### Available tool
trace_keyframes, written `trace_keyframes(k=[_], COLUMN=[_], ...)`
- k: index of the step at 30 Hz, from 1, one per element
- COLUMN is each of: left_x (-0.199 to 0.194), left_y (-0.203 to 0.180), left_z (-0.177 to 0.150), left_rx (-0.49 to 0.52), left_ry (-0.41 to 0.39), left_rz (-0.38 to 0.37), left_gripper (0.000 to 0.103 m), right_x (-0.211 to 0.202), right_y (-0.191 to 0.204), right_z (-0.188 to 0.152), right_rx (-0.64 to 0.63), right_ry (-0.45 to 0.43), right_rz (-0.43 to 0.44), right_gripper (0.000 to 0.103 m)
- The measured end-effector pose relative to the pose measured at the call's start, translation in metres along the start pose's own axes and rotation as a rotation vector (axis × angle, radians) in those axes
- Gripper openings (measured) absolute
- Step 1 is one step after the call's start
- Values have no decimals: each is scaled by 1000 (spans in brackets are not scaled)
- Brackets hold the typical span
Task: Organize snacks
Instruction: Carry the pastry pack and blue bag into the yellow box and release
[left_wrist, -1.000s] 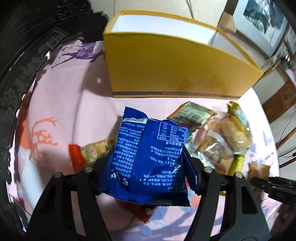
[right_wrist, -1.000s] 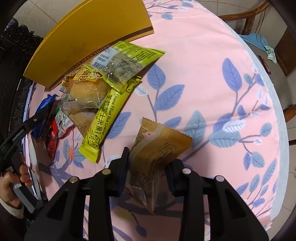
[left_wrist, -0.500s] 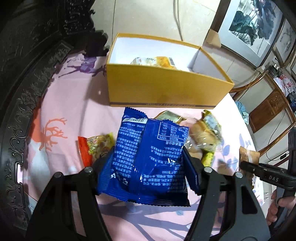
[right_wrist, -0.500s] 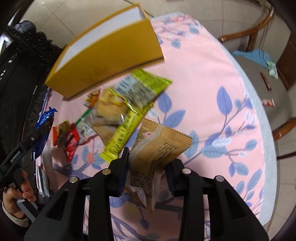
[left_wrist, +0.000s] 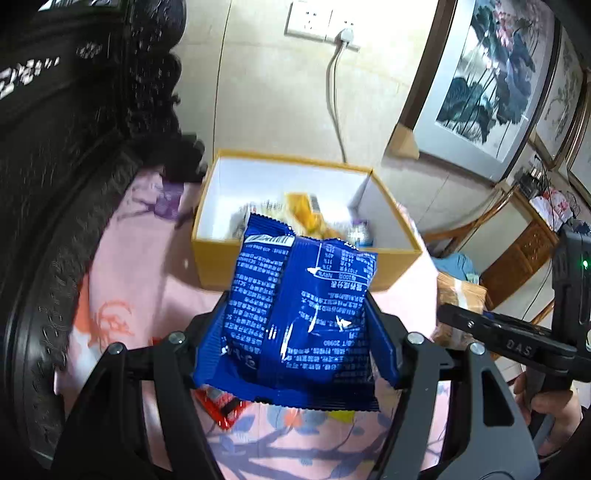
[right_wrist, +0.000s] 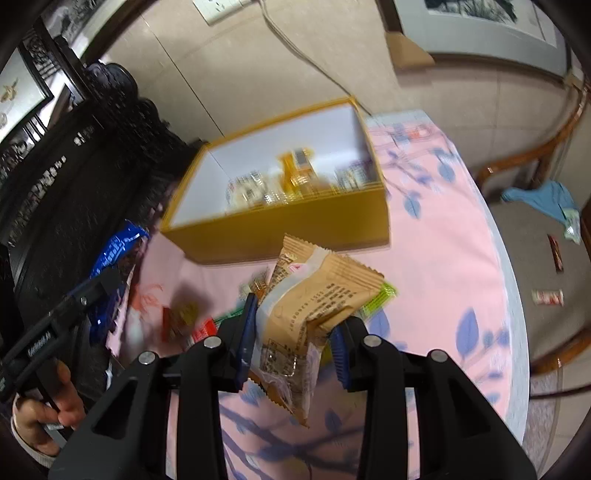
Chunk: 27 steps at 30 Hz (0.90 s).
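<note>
Left wrist: blue packet (left_wrist: 301, 317) in gripper (left_wrist: 299, 332).

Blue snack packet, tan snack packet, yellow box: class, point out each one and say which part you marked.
Blue snack packet (left_wrist: 295, 325): left wrist view, middle of its printed back.
Tan snack packet (right_wrist: 317, 306): right wrist view, its printed face.
Yellow box (right_wrist: 280, 229): right wrist view, its near outer wall.

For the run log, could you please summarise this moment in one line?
left gripper: holds blue pack | right gripper: holds tan pack | box: open
</note>
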<state>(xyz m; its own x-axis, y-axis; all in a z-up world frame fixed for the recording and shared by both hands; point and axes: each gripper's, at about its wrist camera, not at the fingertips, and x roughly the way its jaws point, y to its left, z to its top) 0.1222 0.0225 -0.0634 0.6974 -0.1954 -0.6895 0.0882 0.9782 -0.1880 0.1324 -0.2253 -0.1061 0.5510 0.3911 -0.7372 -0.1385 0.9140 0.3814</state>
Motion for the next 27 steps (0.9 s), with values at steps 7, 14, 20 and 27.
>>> trace_keyframes(k=[7,14,20,27], left_x=[28,91,138,189], left_y=[-6,-6,-5,5], left_z=[51,98,126,139], left_rx=[-2,-24,9,9], left_ry=[-53,-13,12,69], left_rz=[60,106,126,159], left_gripper=[69,69,69,80], right_x=[21,56,92,129], right_y=[5,-1,-8,-15], right_z=[65,118,148,163], right_rx=[-31,-26,-28,-19], right_ry=[-58,-62,-44,-10], right_rz=[29,25,6,-13], right_gripper=[37,37,37,39])
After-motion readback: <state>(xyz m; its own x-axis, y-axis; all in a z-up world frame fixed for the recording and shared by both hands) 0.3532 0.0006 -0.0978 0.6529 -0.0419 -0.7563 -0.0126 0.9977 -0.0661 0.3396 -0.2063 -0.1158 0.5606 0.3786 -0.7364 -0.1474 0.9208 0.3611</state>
